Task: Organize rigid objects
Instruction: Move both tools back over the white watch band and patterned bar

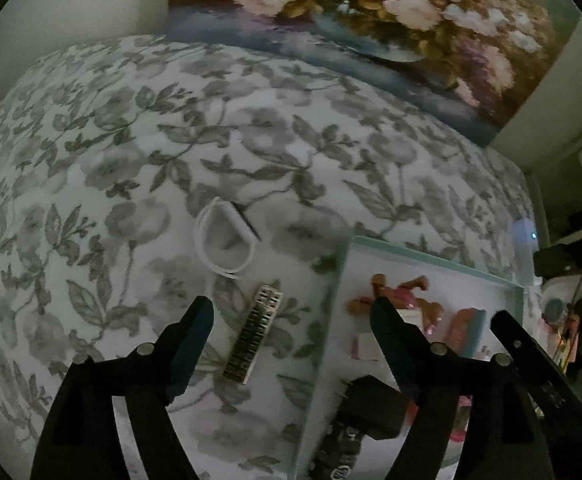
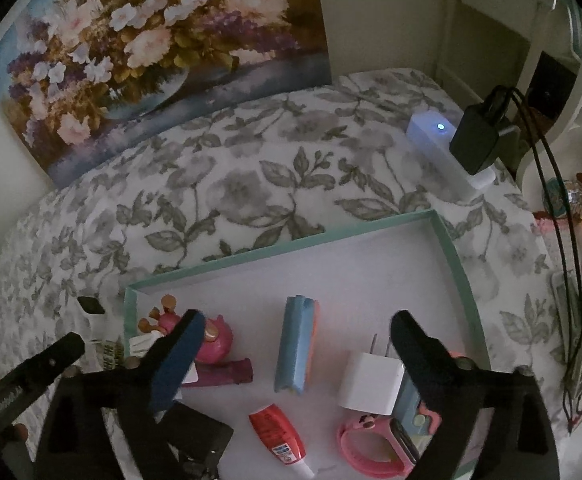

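- Tray point(image 2: 457, 256), teal-rimmed, on floral cloth point(image 1: 131, 140): collects sorted charger point(image 2: 371, 384), red tube point(image 2: 277, 430), pink watch point(image 2: 371, 446).
- Comb-like strip point(image 1: 257, 336) and white ring point(image 1: 225, 240): outside the tray, apparently unsorted.
- Left gripper point(image 1: 291, 320): spread, empty, over strip.
- Right gripper point(image 2: 297, 332): spread, empty, over tray.

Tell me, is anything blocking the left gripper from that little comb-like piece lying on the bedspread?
Nothing visible does. The left gripper hangs open above the comb-like piece, which lies bare on the bedspread between its fingers. The white loop sits apart beyond it, and the tray is alongside.
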### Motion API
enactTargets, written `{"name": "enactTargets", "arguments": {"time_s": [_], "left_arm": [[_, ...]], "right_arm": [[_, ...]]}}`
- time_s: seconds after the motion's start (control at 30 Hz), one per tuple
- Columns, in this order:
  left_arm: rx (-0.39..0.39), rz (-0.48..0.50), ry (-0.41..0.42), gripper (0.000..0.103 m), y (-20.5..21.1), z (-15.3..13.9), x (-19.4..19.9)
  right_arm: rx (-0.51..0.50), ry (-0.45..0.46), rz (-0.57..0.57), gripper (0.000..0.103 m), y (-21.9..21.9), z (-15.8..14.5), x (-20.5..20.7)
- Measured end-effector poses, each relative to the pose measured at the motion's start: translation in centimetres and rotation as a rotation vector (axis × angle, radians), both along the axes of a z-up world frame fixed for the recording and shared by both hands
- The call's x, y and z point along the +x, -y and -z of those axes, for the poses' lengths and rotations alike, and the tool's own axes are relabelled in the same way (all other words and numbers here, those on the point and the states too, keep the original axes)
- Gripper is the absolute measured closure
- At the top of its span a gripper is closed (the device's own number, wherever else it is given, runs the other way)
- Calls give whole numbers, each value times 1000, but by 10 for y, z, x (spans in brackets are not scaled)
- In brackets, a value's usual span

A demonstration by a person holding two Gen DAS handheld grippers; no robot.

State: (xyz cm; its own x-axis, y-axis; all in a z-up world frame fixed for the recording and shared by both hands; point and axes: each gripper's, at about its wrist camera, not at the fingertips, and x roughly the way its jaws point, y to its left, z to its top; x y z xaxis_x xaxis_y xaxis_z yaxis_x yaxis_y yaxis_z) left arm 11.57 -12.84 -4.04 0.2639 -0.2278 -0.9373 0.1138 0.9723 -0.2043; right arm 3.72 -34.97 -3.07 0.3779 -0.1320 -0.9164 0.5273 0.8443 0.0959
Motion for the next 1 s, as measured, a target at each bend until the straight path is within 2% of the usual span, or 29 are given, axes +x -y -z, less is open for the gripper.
{"name": "enactTargets", "arguments": {"time_s": [0.13, 0.43, 0.73, 1.0], "left_arm": [[21, -22, -2, 11, -5, 7, 1], [65, -61, -1, 10, -11, 17, 4], [91, -64, 30, 10, -22, 10, 8], [133, -102, 86, 10, -53, -9, 15]], "right_arm": [[3, -15, -1, 0, 0, 5, 1], [-7, -42, 2, 0, -1, 10, 2], [-4, -60, -21, 0, -14, 8, 9], [-11, -48, -95, 0, -49, -4, 23]]}}
